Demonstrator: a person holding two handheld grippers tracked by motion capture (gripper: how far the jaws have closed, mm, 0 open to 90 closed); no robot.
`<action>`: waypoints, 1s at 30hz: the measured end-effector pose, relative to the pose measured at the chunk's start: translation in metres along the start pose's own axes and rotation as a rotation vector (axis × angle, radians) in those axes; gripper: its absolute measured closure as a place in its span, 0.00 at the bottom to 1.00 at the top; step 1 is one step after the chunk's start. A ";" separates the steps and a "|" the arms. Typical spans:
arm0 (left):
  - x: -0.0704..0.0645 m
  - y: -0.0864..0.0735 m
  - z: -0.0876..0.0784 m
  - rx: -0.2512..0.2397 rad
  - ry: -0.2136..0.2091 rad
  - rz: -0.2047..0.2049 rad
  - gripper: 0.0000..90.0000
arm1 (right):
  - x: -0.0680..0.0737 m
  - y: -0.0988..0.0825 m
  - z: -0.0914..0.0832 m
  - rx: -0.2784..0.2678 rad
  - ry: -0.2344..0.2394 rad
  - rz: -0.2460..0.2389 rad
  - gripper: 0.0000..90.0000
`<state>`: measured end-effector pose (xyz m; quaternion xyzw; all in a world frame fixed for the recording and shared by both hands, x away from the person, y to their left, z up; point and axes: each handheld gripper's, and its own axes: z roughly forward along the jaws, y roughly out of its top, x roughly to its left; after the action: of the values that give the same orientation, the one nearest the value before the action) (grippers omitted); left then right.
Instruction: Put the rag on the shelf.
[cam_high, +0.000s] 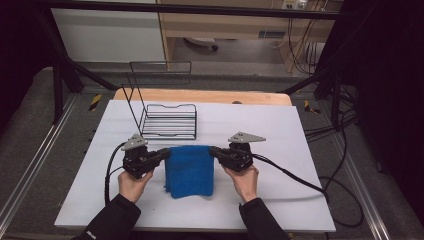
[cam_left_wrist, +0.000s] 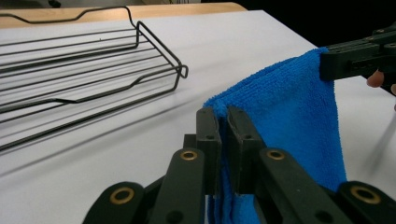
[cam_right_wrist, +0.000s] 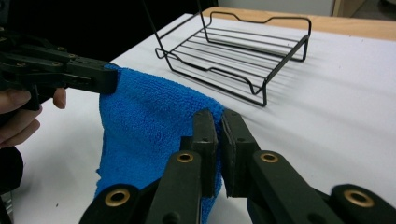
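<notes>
The left gripper (cam_high: 163, 153) has its jaws nearly together, pinching the left top corner of the blue towel (cam_high: 189, 170). The towel hangs folded between the two grippers, its lower part lying on the white tabletop (cam_high: 280, 130), just in front of the black wire rack (cam_high: 168, 121). At the towel's right top corner, the right gripper (cam_high: 216, 152) is clamped the same way, jaws narrow on the cloth.

— Any lettering to read anywhere around the wire rack (cam_high: 167, 120)?
— None. No label, brand, number or sign can be read on it, nor on anything lying near it; small markings farther off are too blurred to make out.
</notes>
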<state>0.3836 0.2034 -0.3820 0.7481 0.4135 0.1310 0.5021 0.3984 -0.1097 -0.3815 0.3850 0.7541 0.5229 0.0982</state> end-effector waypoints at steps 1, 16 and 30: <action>-0.001 0.001 -0.001 -0.006 0.001 0.002 0.93 | 0.001 0.001 -0.001 -0.004 0.000 0.001 0.95; -0.010 0.011 -0.018 -0.086 0.013 0.027 0.93 | 0.013 0.016 -0.013 -0.076 -0.006 -0.056 0.95; -0.011 0.019 -0.032 -0.145 0.014 0.033 0.93 | 0.024 0.026 -0.019 -0.142 -0.004 -0.093 0.95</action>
<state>0.3662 0.2127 -0.3486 0.7157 0.3941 0.1740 0.5498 0.3835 -0.1031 -0.3447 0.3424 0.7322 0.5691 0.1510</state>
